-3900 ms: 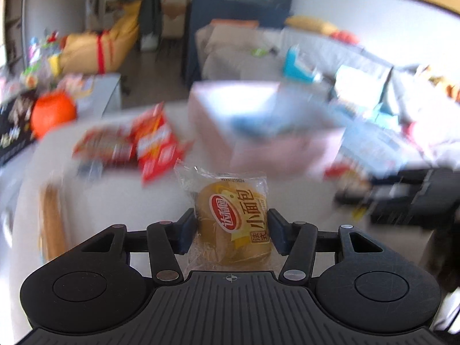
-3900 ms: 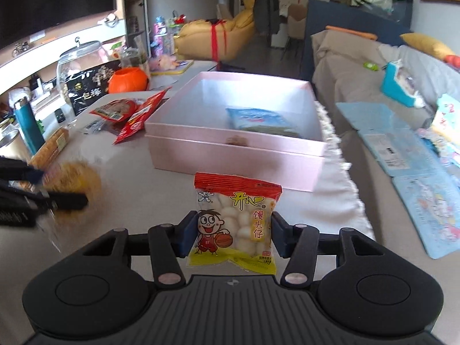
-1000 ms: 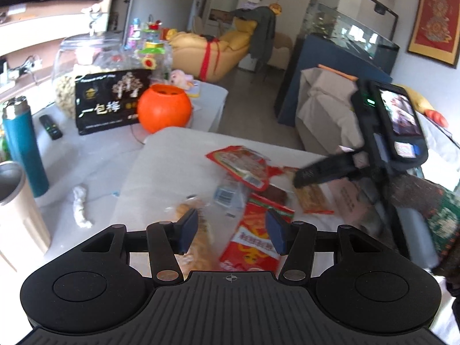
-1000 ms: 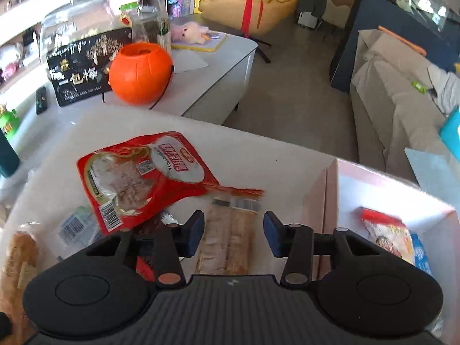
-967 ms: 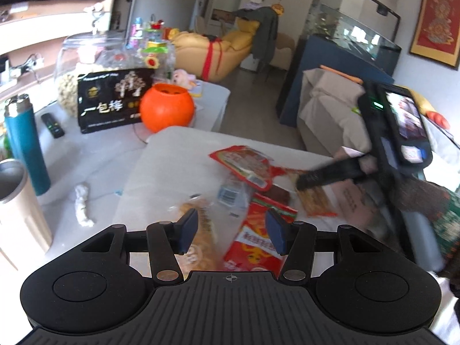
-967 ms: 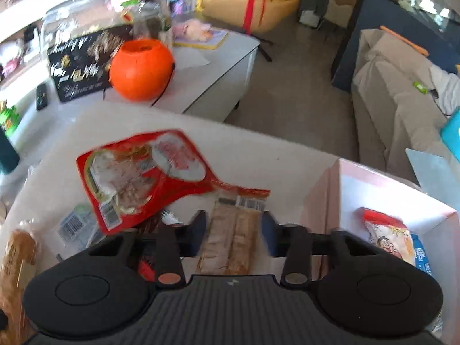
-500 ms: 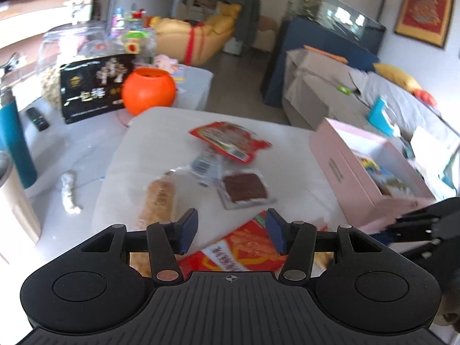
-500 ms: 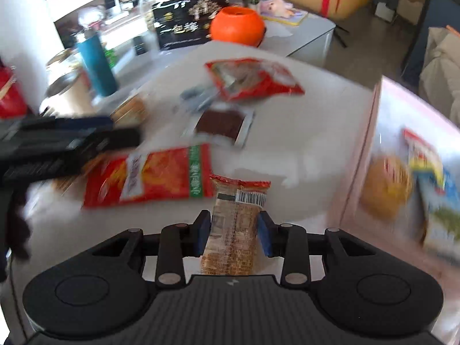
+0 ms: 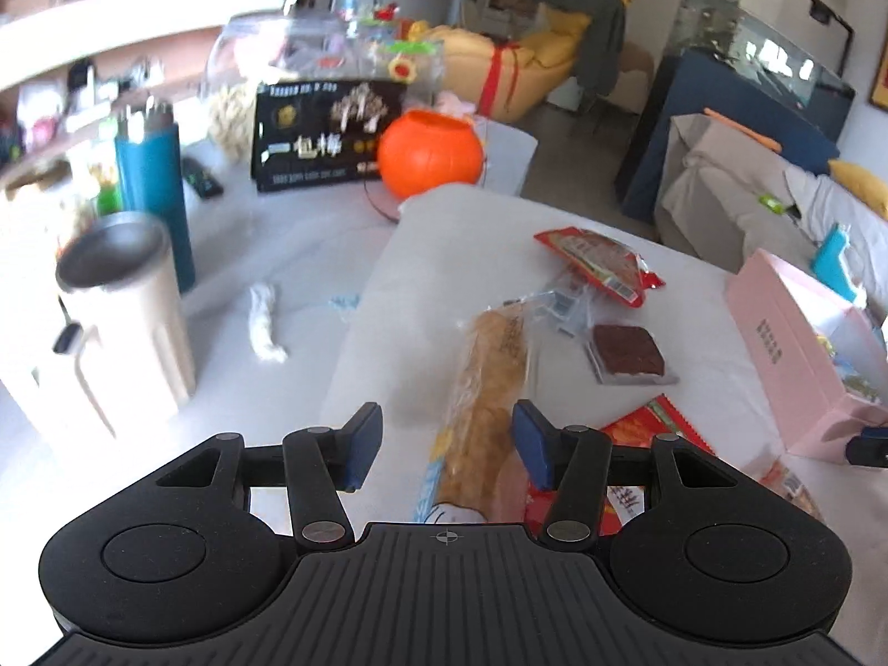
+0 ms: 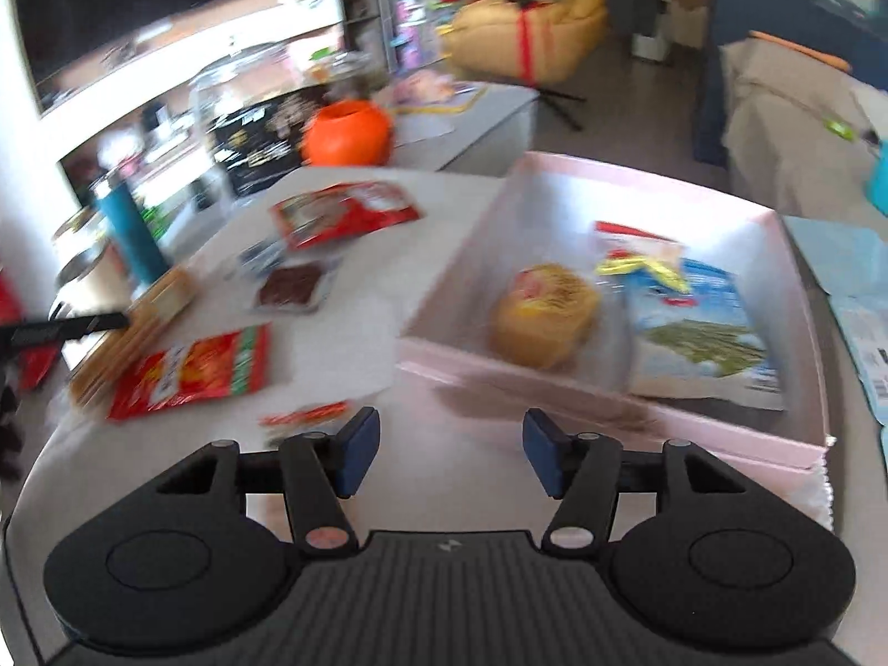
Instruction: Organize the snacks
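Left gripper (image 9: 447,447) jaws half open over a long golden bread loaf in clear wrap (image 9: 488,388); right gripper (image 10: 452,455) jaws opening, empty, near the pink cardboard box (image 10: 610,405).

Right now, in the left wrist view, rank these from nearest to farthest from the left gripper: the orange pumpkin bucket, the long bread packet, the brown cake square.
1. Long bread packet: between the open fingers of the left gripper, nearer the right one.
2. Brown cake square: farther out, to the right.
3. Orange pumpkin bucket: far end, on the side table.

We are in a home's living room — a covered sofa (image 9: 738,177), a yellow armchair (image 9: 499,72), a glass tank (image 9: 766,66) — with snacks on the counter (image 9: 444,255).
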A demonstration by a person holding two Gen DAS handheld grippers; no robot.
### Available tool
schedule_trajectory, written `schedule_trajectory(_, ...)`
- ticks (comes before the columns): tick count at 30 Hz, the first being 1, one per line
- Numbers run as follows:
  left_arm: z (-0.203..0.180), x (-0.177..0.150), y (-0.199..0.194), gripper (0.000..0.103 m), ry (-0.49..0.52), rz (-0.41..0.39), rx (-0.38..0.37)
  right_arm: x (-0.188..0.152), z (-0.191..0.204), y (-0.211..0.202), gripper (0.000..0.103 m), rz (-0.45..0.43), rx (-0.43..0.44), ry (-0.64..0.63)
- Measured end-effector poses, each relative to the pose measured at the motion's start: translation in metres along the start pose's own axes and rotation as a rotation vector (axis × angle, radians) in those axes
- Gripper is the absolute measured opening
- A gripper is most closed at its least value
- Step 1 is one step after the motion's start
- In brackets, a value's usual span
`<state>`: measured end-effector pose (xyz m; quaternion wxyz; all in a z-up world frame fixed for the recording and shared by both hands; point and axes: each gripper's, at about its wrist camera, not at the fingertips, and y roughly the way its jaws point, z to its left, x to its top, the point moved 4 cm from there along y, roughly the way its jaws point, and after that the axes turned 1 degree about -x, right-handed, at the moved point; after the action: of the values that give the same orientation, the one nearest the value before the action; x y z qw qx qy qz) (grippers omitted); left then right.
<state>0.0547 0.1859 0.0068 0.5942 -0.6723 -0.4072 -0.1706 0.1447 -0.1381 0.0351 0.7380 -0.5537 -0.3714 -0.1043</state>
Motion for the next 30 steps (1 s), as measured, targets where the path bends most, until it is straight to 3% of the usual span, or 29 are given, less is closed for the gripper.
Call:
schedule_trajectory(5, -0.027, -0.006, 0.011, 0.056, 0.064, 0.037, -0.051, 0.005, -0.003, 0.014, 0.058, -0.008, 0.031, 0.062)
schedule_trajectory(10, -0.055, -0.01, 0.014, 0.056, 0.081, 0.068, -0.167, 0.001, 0.025, 0.018, 0.059, 0.009, 0.123, 0.024)
schedule_trajectory(16, -0.075, -0.002, -0.012, 0.056, 0.175, -0.06, -0.192, -0.034, 0.054, 0.019, 0.06, 0.04, 0.109, -0.096)
schedule_trajectory(18, -0.086, 0.004, -0.016, 0.056, 0.229, -0.058, -0.216, -0.044, 0.05, 0.019, 0.058, 0.043, 0.094, -0.093)
schedule_trajectory(21, -0.089, 0.007, -0.014, 0.056, 0.25, -0.037, -0.161, -0.051, 0.035, 0.012, 0.056, 0.008, 0.018, -0.067)
schedule_trajectory(25, -0.072, 0.01, -0.005, 0.055, 0.126, -0.002, -0.095, -0.057, 0.008, 0.003, 0.056, -0.035, -0.064, 0.013)
schedule_trajectory(27, -0.065, 0.011, 0.002, 0.054, 0.089, 0.03, -0.069, -0.062, -0.005, 0.001, 0.056, -0.042, -0.068, 0.056)
schedule_trajectory(30, -0.068, 0.011, 0.014, 0.056, 0.11, 0.06, -0.048, -0.069, -0.014, -0.003, 0.056, -0.074, -0.051, 0.09)
